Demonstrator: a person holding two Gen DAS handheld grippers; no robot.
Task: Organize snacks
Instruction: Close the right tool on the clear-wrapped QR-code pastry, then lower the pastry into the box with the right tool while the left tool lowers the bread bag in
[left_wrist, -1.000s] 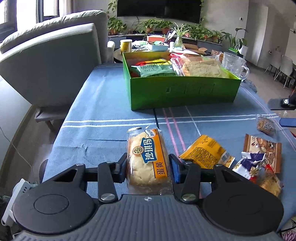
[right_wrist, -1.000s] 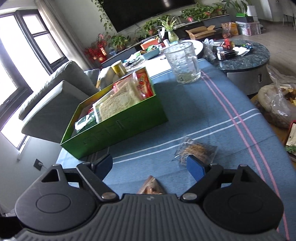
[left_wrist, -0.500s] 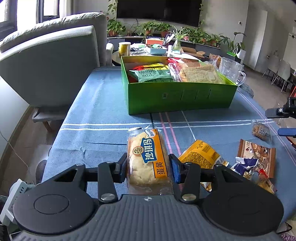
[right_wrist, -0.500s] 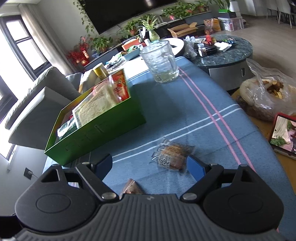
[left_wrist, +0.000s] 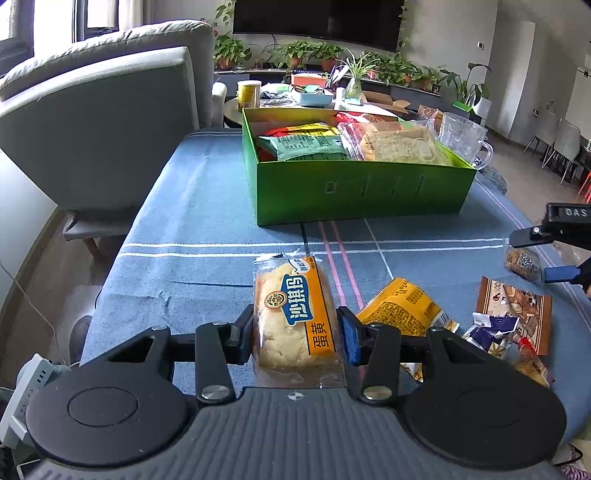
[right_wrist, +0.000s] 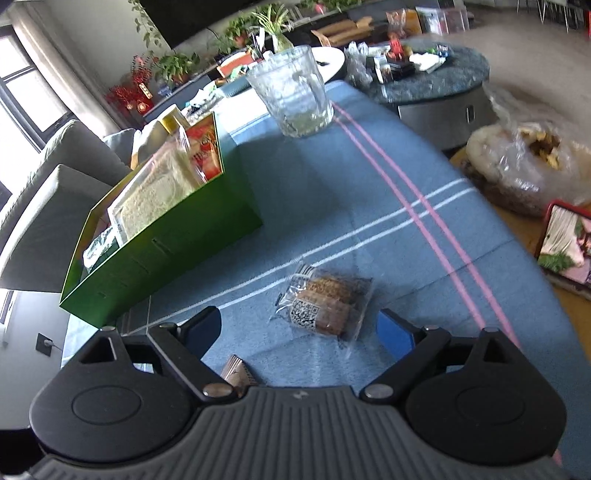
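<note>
My left gripper (left_wrist: 295, 334) is shut on a yellow-labelled pastry packet (left_wrist: 293, 314), held above the blue tablecloth (left_wrist: 192, 236). Beyond it stands the green box (left_wrist: 354, 188), holding several snack packs. My right gripper (right_wrist: 299, 328) hangs over a small clear-wrapped brown cake (right_wrist: 325, 304) that lies on the cloth; its jaws are opening, and the cake sits just ahead of the fingertips, untouched. In the left wrist view the right gripper (left_wrist: 546, 254) shows at the right edge, over the same cake (left_wrist: 522, 260).
An orange packet (left_wrist: 400, 308), a brown packet (left_wrist: 517, 312) and other wrappers lie at my left gripper's right. A glass jug (right_wrist: 291, 96) stands behind the box. A grey armchair (left_wrist: 99, 122) is left of the table; a filled plastic bag (right_wrist: 524, 166) lies past the right edge.
The right gripper has come down and forward over the brown cake, and its jaws stand wider. The left gripper has kept its grip on the pastry packet without moving.
</note>
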